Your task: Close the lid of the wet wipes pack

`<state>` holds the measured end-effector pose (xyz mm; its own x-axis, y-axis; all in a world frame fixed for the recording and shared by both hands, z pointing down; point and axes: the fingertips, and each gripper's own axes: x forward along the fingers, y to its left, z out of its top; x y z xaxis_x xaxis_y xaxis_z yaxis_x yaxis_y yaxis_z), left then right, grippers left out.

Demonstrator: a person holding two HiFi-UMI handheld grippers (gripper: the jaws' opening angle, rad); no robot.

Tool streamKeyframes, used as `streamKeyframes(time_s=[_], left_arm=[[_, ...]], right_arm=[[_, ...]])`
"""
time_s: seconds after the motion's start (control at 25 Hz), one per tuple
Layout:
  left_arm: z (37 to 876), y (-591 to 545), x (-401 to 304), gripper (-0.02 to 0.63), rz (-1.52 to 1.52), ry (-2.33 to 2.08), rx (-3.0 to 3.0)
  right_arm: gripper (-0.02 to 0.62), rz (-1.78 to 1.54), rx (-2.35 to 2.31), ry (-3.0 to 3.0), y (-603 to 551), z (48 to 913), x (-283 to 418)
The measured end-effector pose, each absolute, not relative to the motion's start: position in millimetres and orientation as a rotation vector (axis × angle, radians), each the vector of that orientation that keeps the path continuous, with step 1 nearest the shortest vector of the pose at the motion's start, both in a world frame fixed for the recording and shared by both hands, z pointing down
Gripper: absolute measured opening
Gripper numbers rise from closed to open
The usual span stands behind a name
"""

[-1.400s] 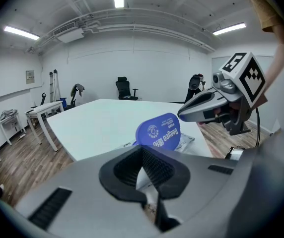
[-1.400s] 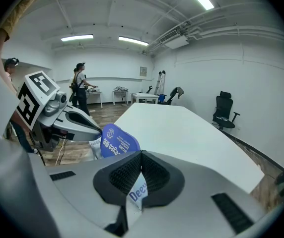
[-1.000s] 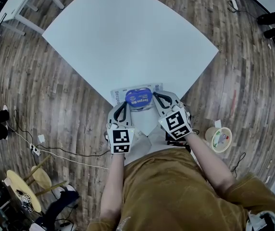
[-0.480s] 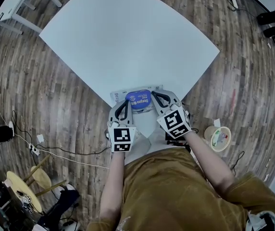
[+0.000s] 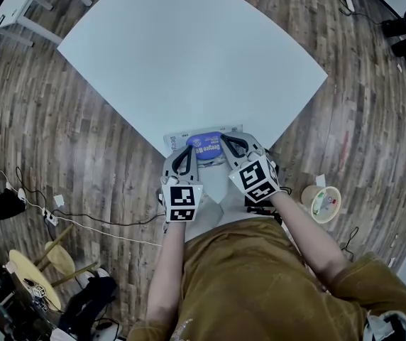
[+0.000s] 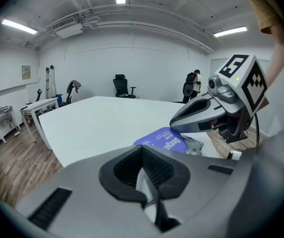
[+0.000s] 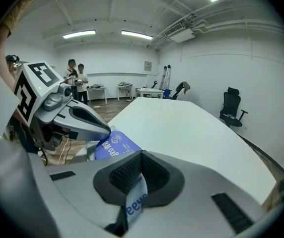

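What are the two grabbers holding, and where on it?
Both pinch the wet wipes pack by its thin wrapper edges: the right gripper on its right side, the left gripper, it seems, on its left.

Blue-lidded wet wipes pack [image 5: 204,146] on white table [image 5: 189,62]; grey left gripper [image 5: 183,155] and right gripper [image 5: 231,145]

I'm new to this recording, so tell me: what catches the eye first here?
The wet wipes pack with its blue lid lies at the near corner of a big white table. The left gripper and right gripper flank it, each shut on an edge of the pack.
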<state>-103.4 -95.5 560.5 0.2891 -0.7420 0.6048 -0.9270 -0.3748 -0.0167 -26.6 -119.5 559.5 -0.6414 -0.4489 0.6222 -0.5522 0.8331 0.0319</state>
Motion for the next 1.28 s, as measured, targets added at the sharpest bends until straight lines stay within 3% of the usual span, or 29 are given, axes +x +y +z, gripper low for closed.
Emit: streamKeyframes(time_s=[1.28], left_arm=[[585.5,-97.6,-104.5,0.002,0.743,-1.423,2.149]], right_arm=[[0.006,0.323,0.701,-2.29,-120.2,587.7,-28.3]])
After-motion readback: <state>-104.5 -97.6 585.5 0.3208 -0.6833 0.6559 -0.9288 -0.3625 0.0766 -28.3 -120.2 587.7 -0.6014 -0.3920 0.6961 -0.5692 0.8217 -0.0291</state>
